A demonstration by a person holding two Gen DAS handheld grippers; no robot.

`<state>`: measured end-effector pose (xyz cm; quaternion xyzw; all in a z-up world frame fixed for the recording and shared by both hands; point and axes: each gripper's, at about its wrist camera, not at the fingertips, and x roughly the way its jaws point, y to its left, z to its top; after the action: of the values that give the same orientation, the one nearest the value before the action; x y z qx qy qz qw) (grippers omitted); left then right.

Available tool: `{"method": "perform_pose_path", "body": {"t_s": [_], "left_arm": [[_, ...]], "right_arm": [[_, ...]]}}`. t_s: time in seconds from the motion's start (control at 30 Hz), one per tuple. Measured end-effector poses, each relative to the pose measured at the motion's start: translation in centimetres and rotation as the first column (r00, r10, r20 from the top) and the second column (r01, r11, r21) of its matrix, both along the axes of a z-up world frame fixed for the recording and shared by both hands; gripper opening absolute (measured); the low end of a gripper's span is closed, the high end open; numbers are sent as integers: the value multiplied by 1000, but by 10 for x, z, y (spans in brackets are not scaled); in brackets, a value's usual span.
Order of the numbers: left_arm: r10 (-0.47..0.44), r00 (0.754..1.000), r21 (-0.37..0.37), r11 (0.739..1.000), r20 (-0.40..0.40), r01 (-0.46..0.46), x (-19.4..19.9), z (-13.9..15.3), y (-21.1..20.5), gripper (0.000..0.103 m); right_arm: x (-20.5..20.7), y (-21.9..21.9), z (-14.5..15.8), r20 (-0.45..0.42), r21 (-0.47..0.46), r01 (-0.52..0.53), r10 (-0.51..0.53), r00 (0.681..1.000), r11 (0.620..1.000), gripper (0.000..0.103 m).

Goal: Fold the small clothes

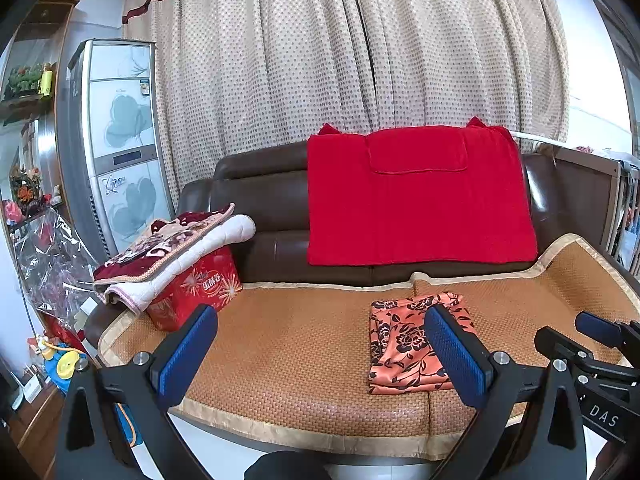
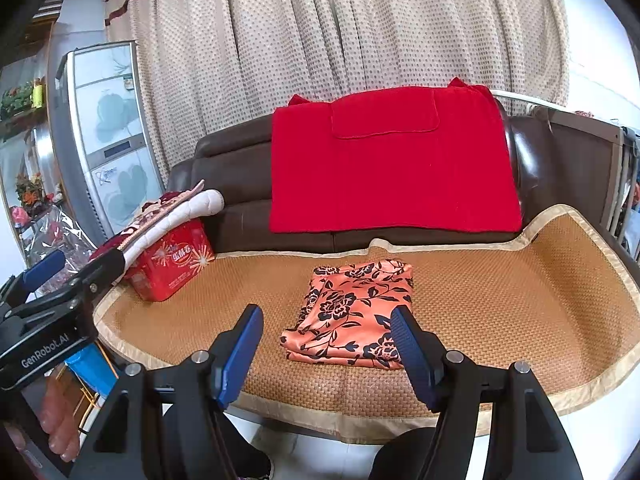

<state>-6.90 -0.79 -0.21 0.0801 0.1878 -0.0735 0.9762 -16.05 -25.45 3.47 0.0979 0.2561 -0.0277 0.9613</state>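
Note:
A small orange garment with black flowers (image 1: 404,344) lies folded into a flat rectangle on the woven mat (image 1: 288,344) covering the sofa seat. It also shows in the right wrist view (image 2: 352,312). My left gripper (image 1: 320,336) is open and empty, held back from the seat with the garment beside its right finger. My right gripper (image 2: 326,332) is open and empty, held back from the seat with the garment's near edge between its fingers. Each gripper shows at the edge of the other's view.
A red box (image 1: 196,292) with a folded blanket (image 1: 172,252) on top stands at the seat's left end. A red towel (image 1: 416,196) hangs over the brown sofa back. The woven mat (image 2: 500,300) also shows in the right wrist view. A tall cabinet (image 1: 116,140) and cluttered shelves stand left.

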Motion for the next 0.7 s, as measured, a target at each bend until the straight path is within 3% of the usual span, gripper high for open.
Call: {"method": "perform_pose_path", "body": {"t_s": [0.7], "left_arm": [[-4,998,22,1000,-63,6,40,-14,-18,103]], "right_arm": [[38,-18,-3,-39,-14,44,-44,998,999,70]]}}
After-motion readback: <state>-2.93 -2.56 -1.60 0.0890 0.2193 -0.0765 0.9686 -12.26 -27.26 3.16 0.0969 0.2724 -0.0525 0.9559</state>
